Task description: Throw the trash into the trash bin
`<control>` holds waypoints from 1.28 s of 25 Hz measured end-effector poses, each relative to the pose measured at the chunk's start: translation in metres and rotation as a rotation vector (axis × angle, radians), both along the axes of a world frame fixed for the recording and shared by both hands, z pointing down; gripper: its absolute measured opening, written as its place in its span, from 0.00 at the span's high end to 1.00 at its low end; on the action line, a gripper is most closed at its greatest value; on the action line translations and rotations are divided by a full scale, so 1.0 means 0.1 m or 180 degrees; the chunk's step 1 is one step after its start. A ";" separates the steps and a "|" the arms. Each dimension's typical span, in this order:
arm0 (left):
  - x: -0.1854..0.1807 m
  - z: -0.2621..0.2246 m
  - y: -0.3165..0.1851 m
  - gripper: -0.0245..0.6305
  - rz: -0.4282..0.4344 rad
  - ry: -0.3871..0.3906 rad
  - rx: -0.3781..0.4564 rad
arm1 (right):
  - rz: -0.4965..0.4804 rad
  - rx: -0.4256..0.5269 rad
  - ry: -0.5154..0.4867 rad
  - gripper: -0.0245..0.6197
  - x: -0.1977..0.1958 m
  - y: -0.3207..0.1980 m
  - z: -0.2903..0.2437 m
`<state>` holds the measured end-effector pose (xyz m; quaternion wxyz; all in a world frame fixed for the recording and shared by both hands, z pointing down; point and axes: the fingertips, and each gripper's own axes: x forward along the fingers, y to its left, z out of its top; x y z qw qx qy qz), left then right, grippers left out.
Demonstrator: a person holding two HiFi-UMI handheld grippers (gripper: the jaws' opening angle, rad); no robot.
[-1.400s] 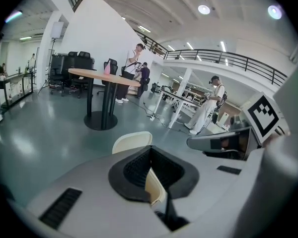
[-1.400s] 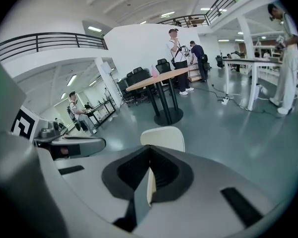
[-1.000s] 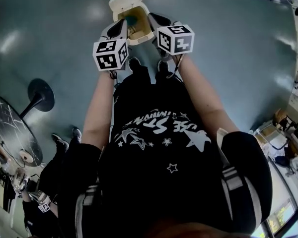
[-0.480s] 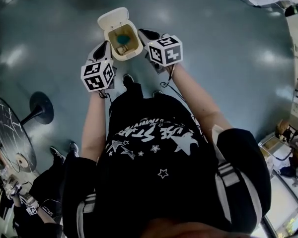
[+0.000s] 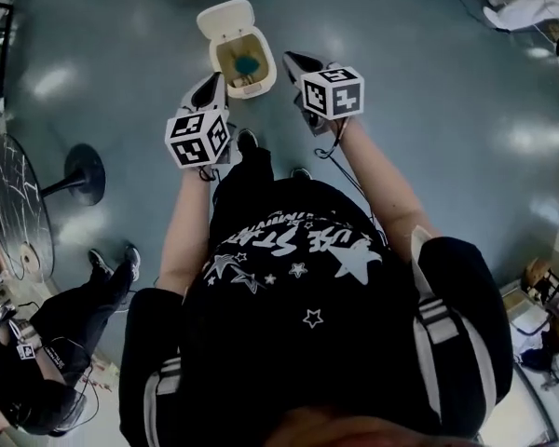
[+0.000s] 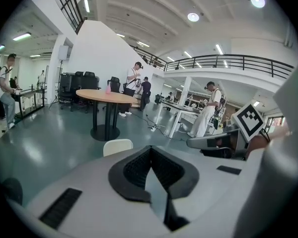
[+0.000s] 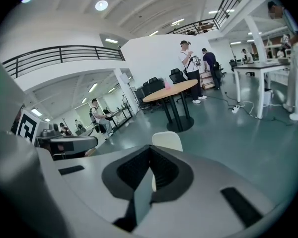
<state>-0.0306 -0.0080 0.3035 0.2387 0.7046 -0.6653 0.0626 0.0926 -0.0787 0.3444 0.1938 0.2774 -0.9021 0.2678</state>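
Left tool (image 5: 219, 81), right tool (image 5: 290, 58): back from trash bin (image 5: 225, 19)

This is a large open hall used as a laboratory or shared work office, not a home. A glossy grey-green floor (image 5: 429, 82) runs wide and mostly bare. Above it there is a white vaulted ceiling (image 6: 139, 14) with round lamps (image 6: 192, 17), and an upper gallery with a black metal railing (image 6: 228, 61) runs along the wall. A round bench with a light wooden top and a black pedestal foot (image 6: 105, 96) stands near black office chairs (image 6: 77, 81). Long white benches (image 6: 181, 108) stand further back, and several people (image 6: 208, 110) stand and work at them. A white power cable (image 7: 237, 108) lies on the floor.
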 end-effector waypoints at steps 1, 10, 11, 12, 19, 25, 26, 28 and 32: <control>0.05 -0.01 0.05 0.95 0.0005 -0.0006 0.0006 | 0.0002 0.0014 -0.0022 0.95 0.05 0.05 -0.03; 0.60 -0.28 0.42 0.95 -0.0092 -0.0044 0.0238 | -0.0004 0.0043 -0.0166 0.95 0.69 0.41 -0.10; 0.65 -0.29 0.48 0.95 -0.0115 -0.0042 0.0245 | -0.0013 0.0051 -0.0175 0.95 0.77 0.44 -0.10; 0.70 -0.30 0.54 0.95 -0.0148 -0.0038 0.0255 | -0.0024 0.0055 -0.0186 0.95 0.84 0.47 -0.12; 0.95 -0.45 0.88 0.95 -0.0270 -0.0042 0.0347 | -0.0080 -0.0087 -0.0342 0.95 1.10 0.71 -0.07; 0.89 -0.45 1.13 0.95 -0.0241 -0.0148 0.0310 | -0.0105 -0.0070 -0.0497 0.95 1.03 0.95 -0.15; 0.88 -0.47 1.16 0.95 -0.0241 -0.0135 0.0322 | -0.0112 -0.0067 -0.0515 0.95 1.01 0.99 -0.17; 0.88 -0.49 1.22 0.95 -0.0223 -0.0103 0.0343 | -0.0119 -0.0053 -0.0521 0.95 1.00 1.09 -0.20; 0.91 -0.48 1.40 0.95 -0.0133 -0.0045 0.0335 | -0.0081 -0.0034 -0.0505 0.95 0.97 1.30 -0.26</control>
